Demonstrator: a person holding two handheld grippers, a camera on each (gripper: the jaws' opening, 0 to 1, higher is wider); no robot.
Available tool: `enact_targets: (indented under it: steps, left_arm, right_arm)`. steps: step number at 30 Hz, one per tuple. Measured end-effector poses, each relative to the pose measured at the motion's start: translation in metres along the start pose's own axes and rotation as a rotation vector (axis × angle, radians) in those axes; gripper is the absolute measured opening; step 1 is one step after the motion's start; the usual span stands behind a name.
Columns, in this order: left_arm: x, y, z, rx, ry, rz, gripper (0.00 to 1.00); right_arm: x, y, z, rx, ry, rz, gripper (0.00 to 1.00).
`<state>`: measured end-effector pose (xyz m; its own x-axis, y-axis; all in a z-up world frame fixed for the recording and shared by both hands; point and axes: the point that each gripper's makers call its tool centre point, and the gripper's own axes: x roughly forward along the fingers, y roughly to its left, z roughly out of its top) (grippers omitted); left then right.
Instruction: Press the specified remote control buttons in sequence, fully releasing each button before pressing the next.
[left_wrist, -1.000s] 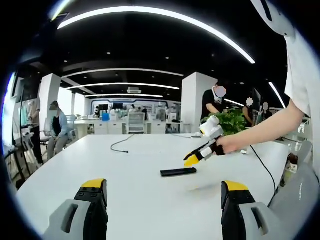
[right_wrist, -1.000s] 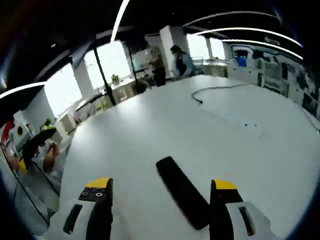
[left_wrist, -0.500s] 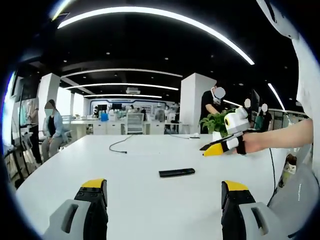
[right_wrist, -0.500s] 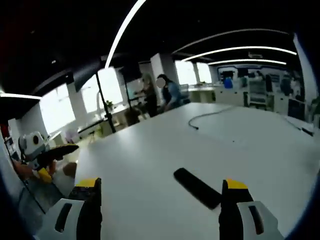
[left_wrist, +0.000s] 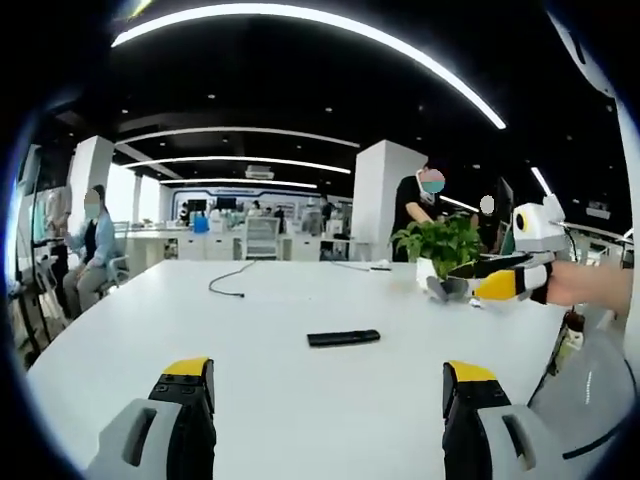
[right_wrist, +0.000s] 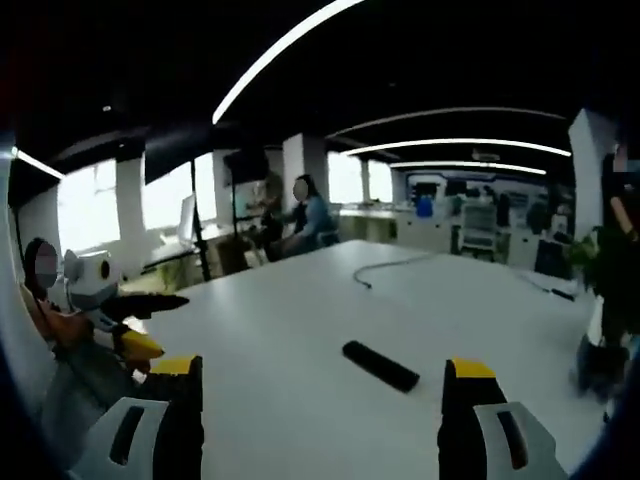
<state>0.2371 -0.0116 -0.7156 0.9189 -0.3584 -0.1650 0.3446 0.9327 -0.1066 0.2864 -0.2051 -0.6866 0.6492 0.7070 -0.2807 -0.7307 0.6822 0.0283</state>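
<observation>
Left gripper view: left tongs (left_wrist: 327, 405) jaws wide apart, nothing between them, held above the near edge of the white worktop (left_wrist: 250, 400). Remote (left_wrist: 343, 338) lies flat on the worktop out toward its middle, well apart from the jaws, long side running across the view. A black cable (left_wrist: 229, 280) lies loose nearer the far edge. A potted plant (left_wrist: 437, 250) stands at the far right edge. The right tongs (left_wrist: 480, 288) come in from the right, held by a hand (left_wrist: 583, 285) in the air above the right edge of the worktop, just in front of the plant, well clear of the remote; their jaw gap is too small to tell here. People and desks fill the office behind. Right gripper view: right tongs (right_wrist: 322, 405) jaws wide apart and empty, held above the worktop edge (right_wrist: 300, 400). Remote (right_wrist: 380, 365) lies flat ahead, between the two jaws in the picture but farther out and not touching them, angled across the view. Cable (right_wrist: 385, 268) is beyond it toward the far edge. The left tongs (right_wrist: 150, 322) show at the left, off the worktop's left edge, held by the person; can't tell their gap from here. A seated person (right_wrist: 305, 215) is past the far left corner.
</observation>
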Motion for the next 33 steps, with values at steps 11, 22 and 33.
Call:
enact_targets:
  steps: [11,22,33]
  left_arm:
    - [-0.005,0.011,0.011,-0.068,-0.073,0.048,0.98]
    - [-0.006,0.013,0.011,-0.107,-0.092,0.042,0.98]
    - [-0.006,0.01,0.01,-0.096,-0.088,0.031,0.98]
  right_arm:
    - [-0.074,-0.022,-0.017,0.007,-0.005,-0.289,0.99]
    - [-0.111,-0.043,-0.035,-0.013,-0.014,-0.454,0.97]
    - [-0.117,-0.044,-0.058,0.044,-0.006,-0.479,0.94]
